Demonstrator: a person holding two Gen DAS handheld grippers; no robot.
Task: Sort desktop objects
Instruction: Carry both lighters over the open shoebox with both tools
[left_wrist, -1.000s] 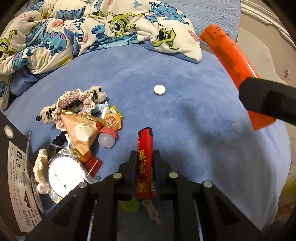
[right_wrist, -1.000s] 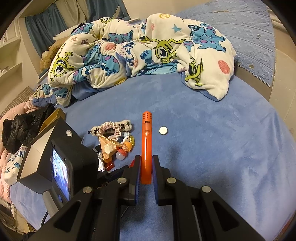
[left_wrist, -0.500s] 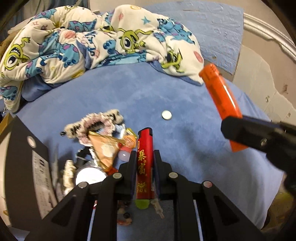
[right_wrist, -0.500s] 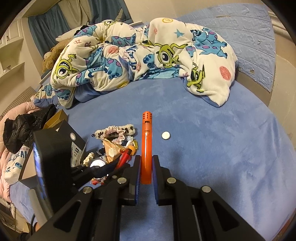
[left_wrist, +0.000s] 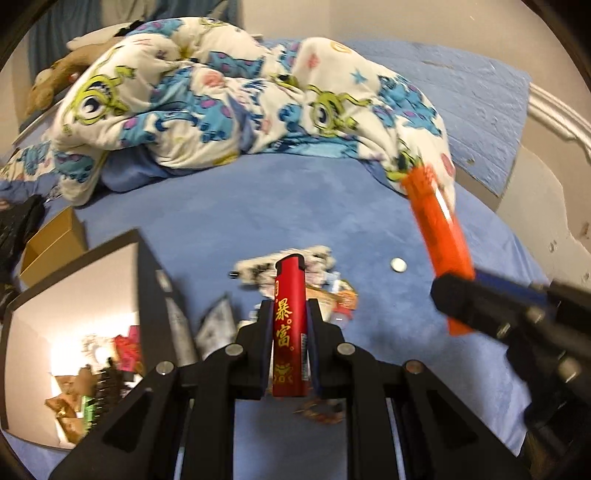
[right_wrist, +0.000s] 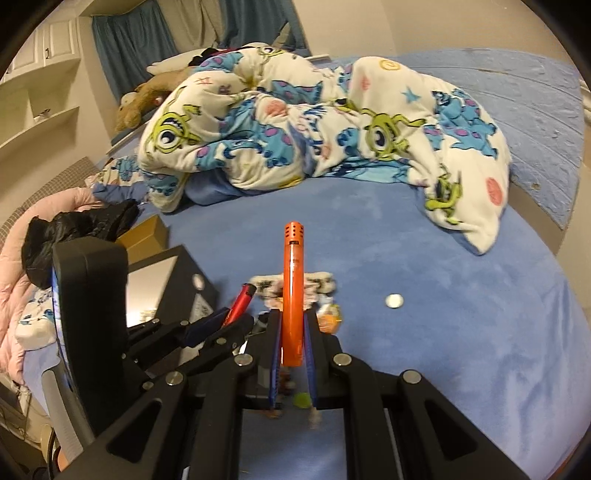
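Left gripper (left_wrist: 290, 325): clenched on a red plastic lighter with gold Chinese characters (left_wrist: 289, 317), held upright above the bed, its cap end pointing away from the camera.
Risk, left grasp: the pads pinch only the lighter's lower half; I judge that a tilt or a bump could let the smooth body pivot or slide out.
Right gripper (right_wrist: 293, 341): clamped on a long orange plastic lighter with a perforated tip (right_wrist: 293, 291), also lifted clear of the bed.
Risk, right grasp: most of its length sticks out beyond the fingers, so a knock at the tip would lever it loose.
Risk, collision: the two grippers hang near each other; in the right wrist view the red lighter's tip shows just left of the orange one, and converging paths could strike them together.
Open black box with white lining (left_wrist: 74, 295): sits left of the left gripper, already holding small items; probably the drop place, and a release over its rim would spill onto the bed.
Clutter pile of wrappers and a frilly hair tie (left_wrist: 295, 264): lies beneath and beyond both lighters; a dropped lighter could scatter it.
Small white round disc (right_wrist: 393, 301): alone on the blue bed sheet (right_wrist: 461, 332), well apart from the pile, easily overlooked.
Cartoon-print quilt (right_wrist: 314, 122): bunched at the far side, out of the way.
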